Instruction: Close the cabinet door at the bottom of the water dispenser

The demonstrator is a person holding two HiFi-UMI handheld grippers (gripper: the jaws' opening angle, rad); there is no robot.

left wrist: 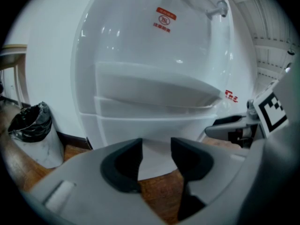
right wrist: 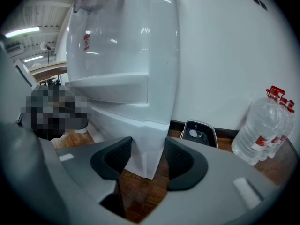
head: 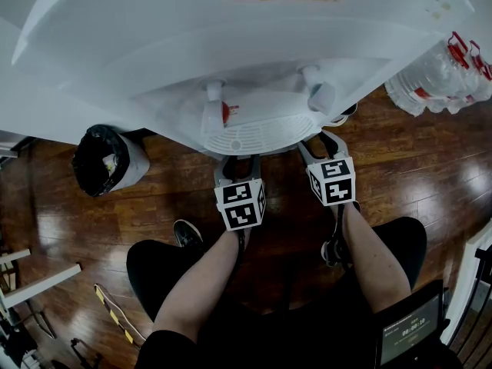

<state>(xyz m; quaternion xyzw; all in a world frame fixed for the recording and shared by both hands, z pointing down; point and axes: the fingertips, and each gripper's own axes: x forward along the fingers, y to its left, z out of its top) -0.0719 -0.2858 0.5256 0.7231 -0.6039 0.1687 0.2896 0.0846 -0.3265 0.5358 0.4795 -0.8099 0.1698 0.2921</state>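
Note:
The white water dispenser (head: pixel 254 60) fills the top of the head view, its two taps and drip tray (head: pixel 257 137) facing me. My left gripper (head: pixel 237 162) and right gripper (head: pixel 321 148) reach under that tray, so their tips are hidden there. In the left gripper view the left gripper (left wrist: pixel 156 161) stands open with nothing between its pads, aimed at the lower front panel (left wrist: pixel 154 125). The right gripper (right wrist: pixel 148 158) is also open and empty, pointed at the panel's right corner (right wrist: pixel 145 139). Whether the cabinet door sits flush I cannot tell.
A bin lined with a black bag (head: pixel 108 160) stands left of the dispenser. Clear water bottles with red caps (head: pixel 442 75) stand at the right by the wall, near a small black tray (right wrist: pixel 199 134). The person's knees and shoes are on the wooden floor (head: pixel 415 160).

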